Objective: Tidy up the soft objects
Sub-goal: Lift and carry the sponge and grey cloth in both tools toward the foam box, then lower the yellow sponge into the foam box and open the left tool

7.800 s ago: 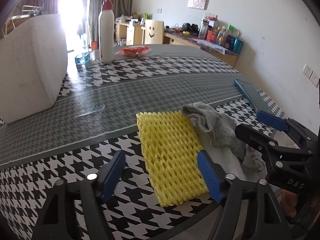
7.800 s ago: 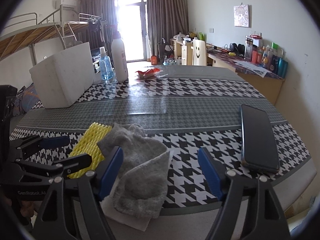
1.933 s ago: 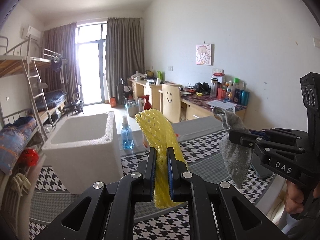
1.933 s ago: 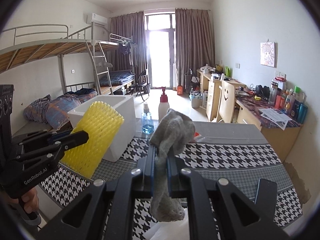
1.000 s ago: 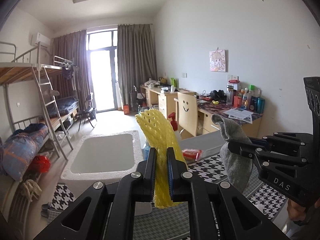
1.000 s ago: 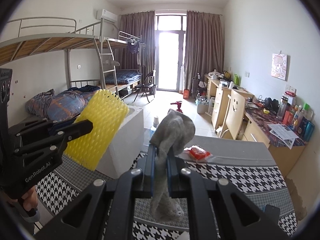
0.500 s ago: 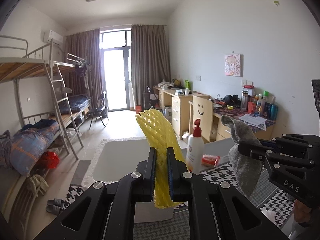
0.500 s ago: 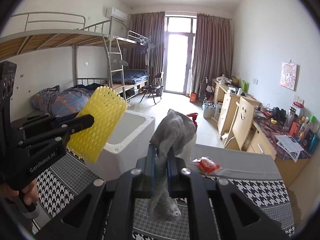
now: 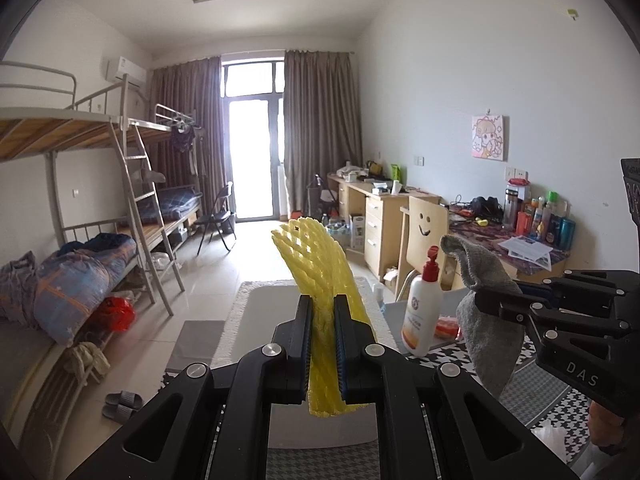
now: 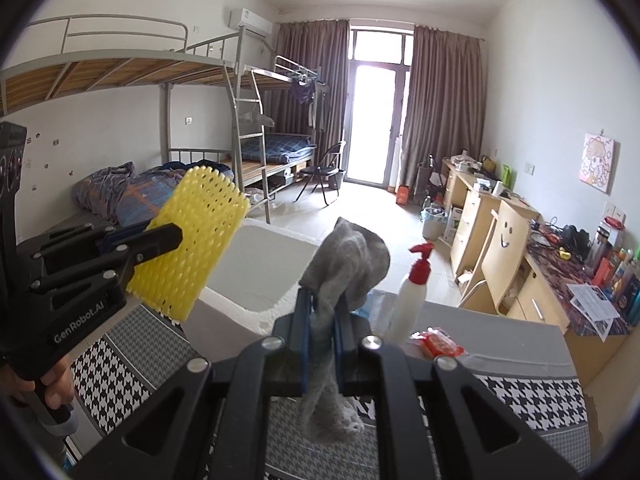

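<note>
Left wrist view: yellow foam mesh sleeve (image 9: 320, 312) pinched in left gripper (image 9: 322, 344), held above white foam box (image 10: 256, 276). Grey cloth (image 10: 340, 280) clamped by right gripper (image 10: 320, 344). Risk: light sleeve released off-centre, landing outside box rim.

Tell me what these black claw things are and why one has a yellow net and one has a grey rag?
They are hand-held grabbers, one in each of a person's hands. Each carries a camera looking along its jaws, so each picture shows its own grabber at the bottom and the other one beside it. The left gripper pinches a yellow foam net. The right gripper pinches a grey cloth. Both are lifted above the checked table, near a white foam box, a pump bottle and a red packet.
</note>
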The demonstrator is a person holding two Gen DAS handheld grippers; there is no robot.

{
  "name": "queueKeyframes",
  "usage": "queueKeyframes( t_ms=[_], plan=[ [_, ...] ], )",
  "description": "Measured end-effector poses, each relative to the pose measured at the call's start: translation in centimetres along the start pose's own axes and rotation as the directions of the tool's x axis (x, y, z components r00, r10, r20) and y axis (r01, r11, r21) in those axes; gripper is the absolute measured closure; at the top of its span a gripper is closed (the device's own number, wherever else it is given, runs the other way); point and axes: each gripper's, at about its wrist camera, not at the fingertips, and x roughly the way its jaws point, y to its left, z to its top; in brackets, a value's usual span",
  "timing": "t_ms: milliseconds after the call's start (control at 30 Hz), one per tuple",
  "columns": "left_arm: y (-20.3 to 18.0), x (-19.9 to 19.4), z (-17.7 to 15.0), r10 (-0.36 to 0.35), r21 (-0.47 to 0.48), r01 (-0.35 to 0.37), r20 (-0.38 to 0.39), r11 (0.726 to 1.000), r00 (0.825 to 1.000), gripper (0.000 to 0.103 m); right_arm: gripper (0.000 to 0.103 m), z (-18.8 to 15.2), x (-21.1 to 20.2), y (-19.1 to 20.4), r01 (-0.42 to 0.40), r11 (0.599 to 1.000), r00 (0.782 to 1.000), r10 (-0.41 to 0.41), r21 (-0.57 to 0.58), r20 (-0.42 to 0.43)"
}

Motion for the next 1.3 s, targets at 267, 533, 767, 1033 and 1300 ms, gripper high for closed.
queueKeyframes(
  t_ms=[267, 533, 767, 1033, 1300],
  plan=[
    [0.9, 1.1, 0.4, 0.004, -0.028, -0.005, -0.029, 1.000, 1.000, 0.092, 0.090, 1.0, 0.9, 0.8, -0.029, 1.000, 1.000, 0.029, -0.013, 0.000],
    [1.2, 2.3, 0.9, 0.003, -0.039, -0.006, -0.055, 0.999, 0.999, 0.092, 0.090, 1.9, 1.8, 1.1, -0.043, 0.999, 0.999, 0.043, -0.020, 0.000],
    [1.3, 4.3, 1.1, 0.004, -0.050, -0.008, -0.089, 0.999, 0.996, 0.092, 0.090, 2.6, 3.0, 1.6, -0.047, 0.999, 0.999, 0.046, -0.028, -0.015],
    [2.2, 7.1, 0.6, 0.011, -0.069, -0.022, -0.148, 0.997, 0.989, 0.091, 0.090, 3.1, 4.2, 1.2, -0.035, 0.999, 0.999, 0.035, -0.019, -0.033],
    [2.8, 7.2, 0.1, 0.054, -0.057, -0.064, -0.158, 0.996, 0.986, 0.023, 0.090, 3.4, 4.9, 1.0, -0.015, 1.000, 0.999, 0.015, -0.015, -0.039]
  ],
)
